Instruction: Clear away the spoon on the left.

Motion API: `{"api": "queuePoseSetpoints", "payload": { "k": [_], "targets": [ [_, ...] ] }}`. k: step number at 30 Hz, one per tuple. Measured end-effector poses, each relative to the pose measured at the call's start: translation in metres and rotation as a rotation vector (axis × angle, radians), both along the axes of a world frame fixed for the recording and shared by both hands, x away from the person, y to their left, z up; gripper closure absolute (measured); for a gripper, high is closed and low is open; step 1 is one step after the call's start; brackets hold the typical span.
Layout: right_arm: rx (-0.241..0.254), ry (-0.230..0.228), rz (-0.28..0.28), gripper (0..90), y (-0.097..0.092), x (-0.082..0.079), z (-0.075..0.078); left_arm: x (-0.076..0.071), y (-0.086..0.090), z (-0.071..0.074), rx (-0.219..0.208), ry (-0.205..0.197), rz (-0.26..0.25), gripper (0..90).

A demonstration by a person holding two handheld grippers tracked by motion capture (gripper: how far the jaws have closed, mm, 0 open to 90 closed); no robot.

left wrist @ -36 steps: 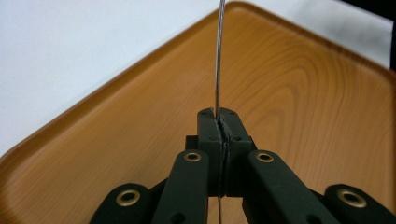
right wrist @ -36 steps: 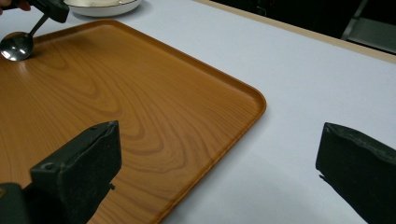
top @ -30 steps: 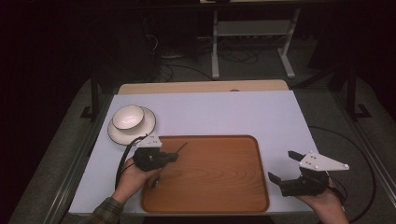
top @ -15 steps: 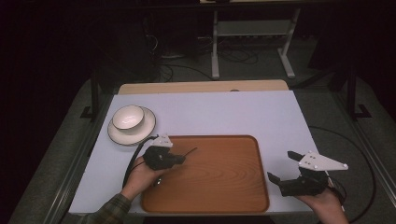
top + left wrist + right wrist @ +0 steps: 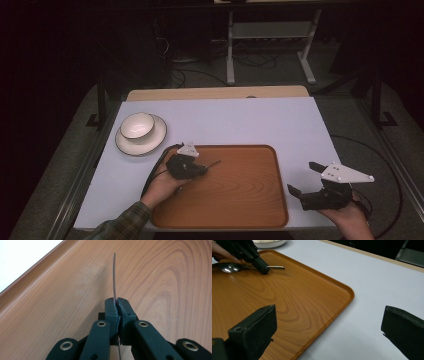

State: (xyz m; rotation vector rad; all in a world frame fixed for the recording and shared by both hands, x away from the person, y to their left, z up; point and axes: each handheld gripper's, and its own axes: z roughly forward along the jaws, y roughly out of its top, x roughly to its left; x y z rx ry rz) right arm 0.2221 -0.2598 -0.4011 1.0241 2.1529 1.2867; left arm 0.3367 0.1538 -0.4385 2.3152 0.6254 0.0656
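A white bowl sits on a plate, back left.

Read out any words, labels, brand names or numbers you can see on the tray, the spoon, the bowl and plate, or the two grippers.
No readable text anywhere: none on the wooden tray, the spoon held in the left gripper, the bowl, its plate, the white table cover or the right gripper.

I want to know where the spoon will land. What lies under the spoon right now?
Under the spoon, which the left hand-held gripper holds by its handle, is bare wood-grain tray. The spoon's bowl hides the patch directly beneath it.
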Motion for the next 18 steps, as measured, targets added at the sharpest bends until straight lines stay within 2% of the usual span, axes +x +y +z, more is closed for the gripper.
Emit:
{"api": "queuePoseSetpoints", "payload": {
  "k": [12,18],
  "targets": [
    [-0.001,0.0,0.003,0.0,0.0004,-0.0003,0.0001,0.0005,0.0014,0.0003,-0.003,-0.001,0.004,80.9],
    [-0.001,-0.002,0.002,0.0,-0.0003,-0.0006,0.0003,-0.0018,0.0013,0.0025,-0.006,-0.032,0.001,63.9]
  ]
}}
